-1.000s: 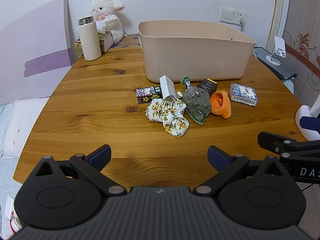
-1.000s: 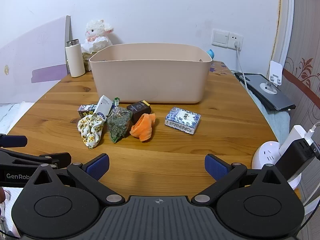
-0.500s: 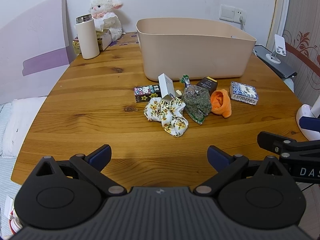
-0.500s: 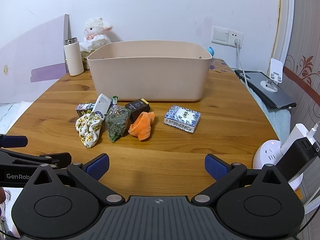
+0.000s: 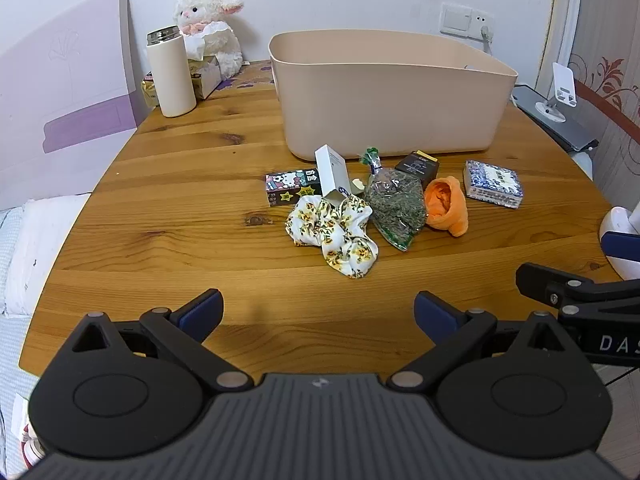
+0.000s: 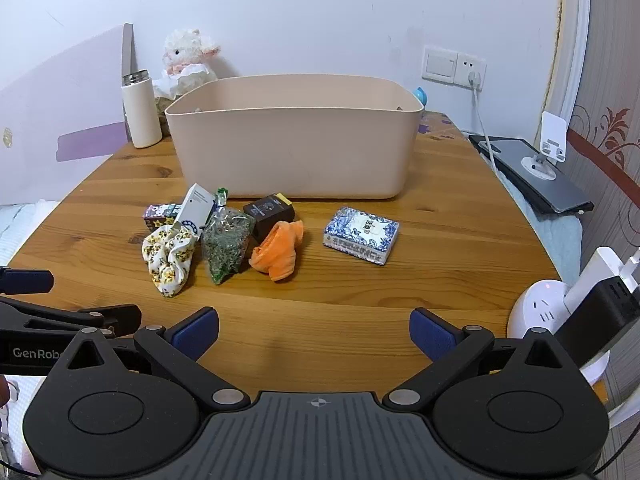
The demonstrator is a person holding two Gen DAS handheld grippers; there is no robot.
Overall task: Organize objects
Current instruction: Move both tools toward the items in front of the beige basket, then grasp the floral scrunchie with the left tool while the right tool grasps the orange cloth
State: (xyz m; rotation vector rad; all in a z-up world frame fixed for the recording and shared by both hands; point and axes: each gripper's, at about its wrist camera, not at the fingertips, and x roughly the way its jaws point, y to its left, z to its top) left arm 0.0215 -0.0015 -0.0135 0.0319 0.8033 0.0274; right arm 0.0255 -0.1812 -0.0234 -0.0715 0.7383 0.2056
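The small objects lie in a loose row on the round wooden counter (image 6: 360, 332), just in front of the large beige plastic bin (image 6: 294, 152): a floral white-and-yellow fabric scrunchie (image 6: 170, 258), a clear bag of dried green herbs (image 6: 226, 246), a crumpled orange cloth (image 6: 278, 250), a blue-and-white patterned box (image 6: 360, 235), a black box with a yellow edge (image 6: 270, 212), a white carton leaning upright (image 6: 194, 212) and a dark cartoon-printed box (image 5: 292, 187). The cartoon box is mostly hidden behind the carton and scrunchie in the right wrist view. The black box is partly covered by the herb bag and the orange cloth. The inside floor of the bin cannot be seen from either camera. Print on the boxes is too small to read.

The left gripper (image 5: 318, 310) hovers over the near edge of the counter, its jaws spread wide with nothing between them; the scrunchie is the nearest object, ahead and apart from the blue pads (image 5: 202, 312). The right gripper (image 6: 314, 330) also has its jaws wide apart and empty, with the orange cloth and herb bag ahead of them, well clear of the tips. Each gripper shows only partly at the edge of the other's view
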